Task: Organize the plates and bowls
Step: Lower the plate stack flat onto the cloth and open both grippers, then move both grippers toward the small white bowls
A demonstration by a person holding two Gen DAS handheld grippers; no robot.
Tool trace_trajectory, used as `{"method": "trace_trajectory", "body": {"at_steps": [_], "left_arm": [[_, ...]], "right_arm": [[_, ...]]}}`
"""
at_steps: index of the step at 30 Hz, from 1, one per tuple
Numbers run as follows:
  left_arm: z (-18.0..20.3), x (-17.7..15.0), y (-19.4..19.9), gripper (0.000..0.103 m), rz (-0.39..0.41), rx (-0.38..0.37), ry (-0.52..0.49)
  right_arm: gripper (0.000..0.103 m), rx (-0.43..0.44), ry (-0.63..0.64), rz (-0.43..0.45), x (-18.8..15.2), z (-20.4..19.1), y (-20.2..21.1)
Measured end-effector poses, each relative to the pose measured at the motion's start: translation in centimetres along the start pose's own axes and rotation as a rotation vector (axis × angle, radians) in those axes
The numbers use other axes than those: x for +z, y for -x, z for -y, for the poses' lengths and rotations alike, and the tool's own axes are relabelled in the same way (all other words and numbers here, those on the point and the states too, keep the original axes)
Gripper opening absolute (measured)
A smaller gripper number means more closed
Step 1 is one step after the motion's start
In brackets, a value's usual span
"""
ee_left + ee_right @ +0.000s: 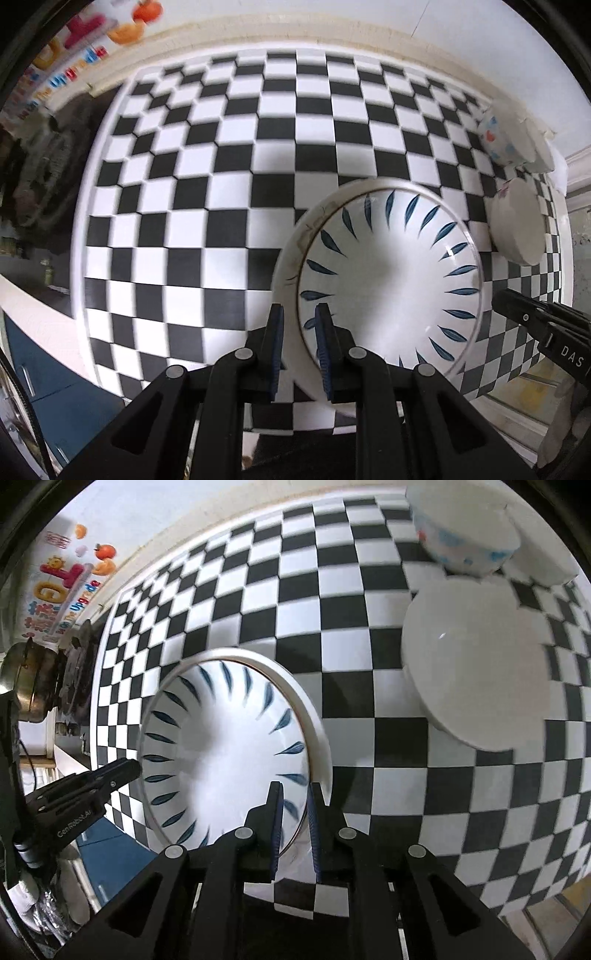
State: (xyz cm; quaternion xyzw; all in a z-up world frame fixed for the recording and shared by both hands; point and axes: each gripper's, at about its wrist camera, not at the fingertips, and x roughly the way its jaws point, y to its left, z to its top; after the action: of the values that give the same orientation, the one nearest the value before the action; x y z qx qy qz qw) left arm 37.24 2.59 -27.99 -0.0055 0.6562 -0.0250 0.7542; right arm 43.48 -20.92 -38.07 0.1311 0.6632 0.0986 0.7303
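Note:
A white plate with blue leaf marks (391, 284) is held over the checkered table (221, 184). My left gripper (300, 350) is shut on its left rim. My right gripper (295, 823) is shut on its right rim (221, 753). Each gripper shows in the other's view: the right gripper (543, 328), the left gripper (85, 786). A plain white bowl (476, 664) stands to the right, also in the left wrist view (517, 221). A white bowl with blue and red dots (465, 535) stands behind it, also in the left wrist view (506, 140).
Another white dish (539, 568) sits behind the dotted bowl. A wall with colourful stickers (70, 587) is at the far left. A metal pot (26, 683) stands left of the table. A blue cabinet (55, 387) is below the table's near left edge.

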Motion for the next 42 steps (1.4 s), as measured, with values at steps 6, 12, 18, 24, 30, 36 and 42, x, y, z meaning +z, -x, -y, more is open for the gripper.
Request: {"method": "trace_trajectory", "body": {"at_steps": [6, 12, 18, 24, 30, 36, 42], "left_arm": [[-0.7, -2.0, 6.9, 0.029, 0.162, 0.014, -0.008], [-0.8, -4.5, 12.2, 0.069, 0.299, 0.019, -0.009], [-0.4, -7.0, 15.0, 0.090, 0.346, 0.028, -0.033], [-0.5, -9.8, 17.6, 0.095, 0.406, 0.026, -0.021], [-0.1, -12.3, 20.2, 0.099, 0.460, 0.022, -0.039], [0.1, -14.4, 22.2, 0.099, 0.484, -0.005, -0.042], [-0.1, -15.5, 23.5, 0.099, 0.515, -0.008, -0.043]], "right_arm": [[0.035, -0.060, 0.044, 0.131, -3.4, -3.4, 5.2], [0.068, -0.087, 0.079, 0.253, -7.9, -6.5, 10.5], [0.084, -0.124, 0.090, 0.330, -12.0, -7.8, 14.4], [0.087, -0.152, 0.084, 0.431, -15.9, -8.9, 18.3], [0.088, -0.152, 0.062, 0.506, -18.9, -9.3, 21.9], [0.088, -0.146, 0.064, 0.540, -21.3, -10.1, 24.1], [0.089, -0.155, 0.077, 0.557, -22.7, -10.9, 25.3]]}}
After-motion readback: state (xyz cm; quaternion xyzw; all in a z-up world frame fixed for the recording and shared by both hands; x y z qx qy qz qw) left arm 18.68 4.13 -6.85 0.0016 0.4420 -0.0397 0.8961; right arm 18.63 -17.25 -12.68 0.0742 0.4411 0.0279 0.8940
